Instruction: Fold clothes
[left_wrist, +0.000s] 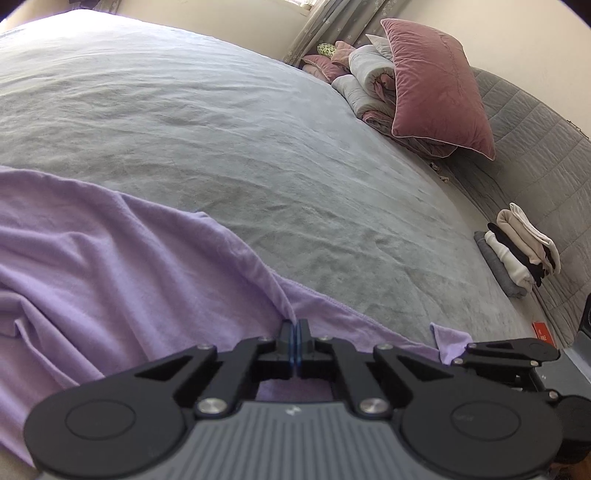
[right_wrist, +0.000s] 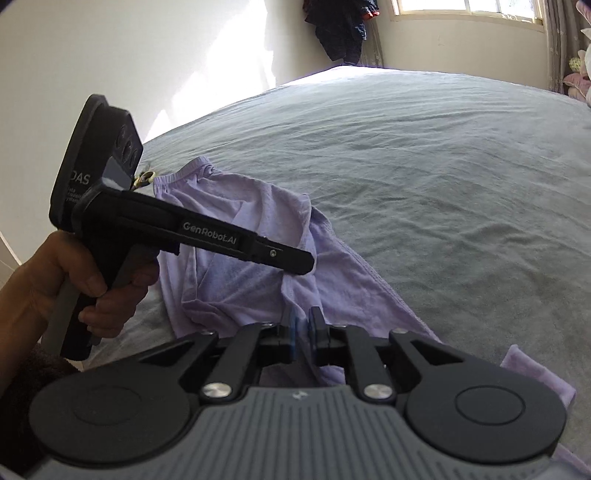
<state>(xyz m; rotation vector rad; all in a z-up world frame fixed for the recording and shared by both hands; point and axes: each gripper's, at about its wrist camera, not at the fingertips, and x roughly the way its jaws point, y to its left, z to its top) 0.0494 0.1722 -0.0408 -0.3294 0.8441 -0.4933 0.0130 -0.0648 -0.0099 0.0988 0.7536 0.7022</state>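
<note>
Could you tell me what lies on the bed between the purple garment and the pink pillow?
Only bare grey bedspread lies between the purple garment and the pink pillow, seen in the left wrist view.

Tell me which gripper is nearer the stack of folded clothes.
Right. The right gripper sits toward the folded stack; the left gripper is farther away, and both pinch the purple garment.

One lilac garment (left_wrist: 110, 266), one folded stack (left_wrist: 517, 251), two tongs (left_wrist: 295, 328).

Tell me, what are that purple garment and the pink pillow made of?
The purple garment looks like soft matte cotton knit: limp wrinkles, stitched hem. The pink pillow seems velvet, with a patchy sheen and piped edges. Neither is certain from looks alone.
</note>
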